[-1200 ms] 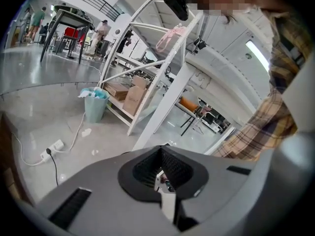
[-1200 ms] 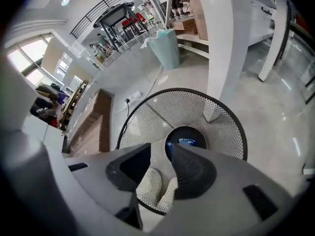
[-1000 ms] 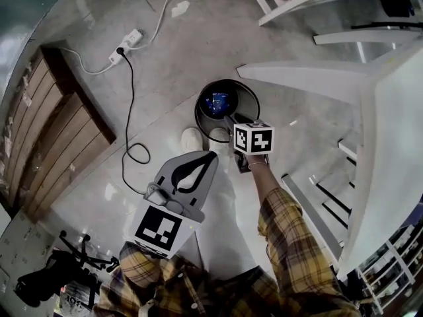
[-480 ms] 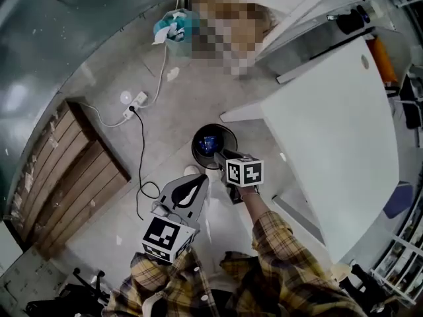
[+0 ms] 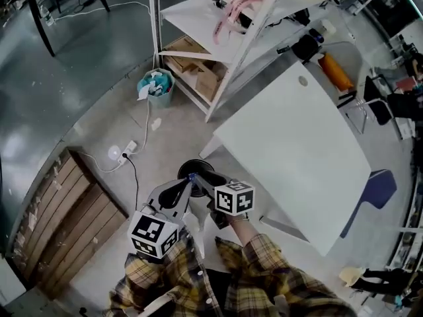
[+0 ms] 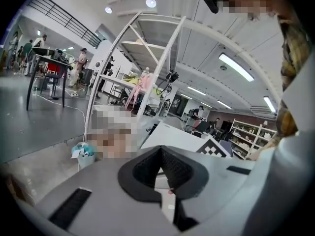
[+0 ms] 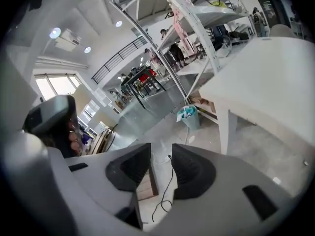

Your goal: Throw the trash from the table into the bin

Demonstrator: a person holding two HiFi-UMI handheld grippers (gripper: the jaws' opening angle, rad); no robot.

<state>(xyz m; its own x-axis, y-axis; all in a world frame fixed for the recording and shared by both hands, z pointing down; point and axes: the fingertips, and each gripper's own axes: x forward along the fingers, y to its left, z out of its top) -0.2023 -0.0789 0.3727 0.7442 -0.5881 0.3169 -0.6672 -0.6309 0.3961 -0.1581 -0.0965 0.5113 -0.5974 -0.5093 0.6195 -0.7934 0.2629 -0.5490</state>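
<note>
Grippers: two showed, left gripper (image 6: 161, 151) and right gripper (image 7: 161, 156).
Bins: two stood, black bin (image 5: 185, 169) and teal bin (image 5: 157, 84).
White table (image 5: 297, 150): one.
Power strip (image 5: 125, 152): one.
Blue chair (image 5: 377, 190): one.

A power strip (image 5: 125, 152) lies near wooden boards (image 5: 59, 210). A white shelf rack (image 5: 198, 20) stands beyond, with a blue chair (image 5: 373, 193) off right.

— Where's the bin (image 5: 200, 166)?
— Down on the grey floor, just beside the near corner of the white table (image 5: 297, 144). It's black, round and upright.
— Anything in it?
— A bit of blue trash (image 5: 191, 176), I think; most of the inside is hidden.
</note>
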